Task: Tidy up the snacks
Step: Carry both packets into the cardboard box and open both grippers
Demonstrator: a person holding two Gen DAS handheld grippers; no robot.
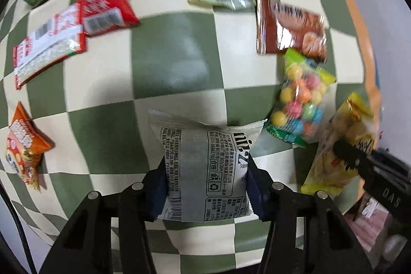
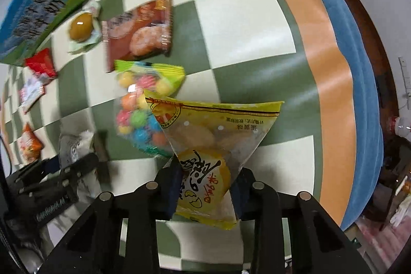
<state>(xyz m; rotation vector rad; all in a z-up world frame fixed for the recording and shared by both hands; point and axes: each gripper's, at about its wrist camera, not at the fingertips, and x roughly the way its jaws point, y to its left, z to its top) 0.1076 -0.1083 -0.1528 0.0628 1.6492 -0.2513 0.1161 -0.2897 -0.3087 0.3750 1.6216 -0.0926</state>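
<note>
Left tongs [image 1: 206, 186] clamp the grey snack packet [image 1: 205, 168]; right tongs [image 2: 205, 193] pinch the yellow packet [image 2: 213, 145].

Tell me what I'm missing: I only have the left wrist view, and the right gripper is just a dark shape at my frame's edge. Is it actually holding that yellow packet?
Observer: Yes. The right gripper is shut on the yellow packet, pinching its lower half.
Operator: Is that packet clear of the candy ball bag?
Observer: It overlaps the candy ball bag in the right wrist view; contact can't be judged.
Operator: Anything past the checkered cloth on that side?
Observer: An orange band, then a blue band, run along the cloth's edge.
</note>
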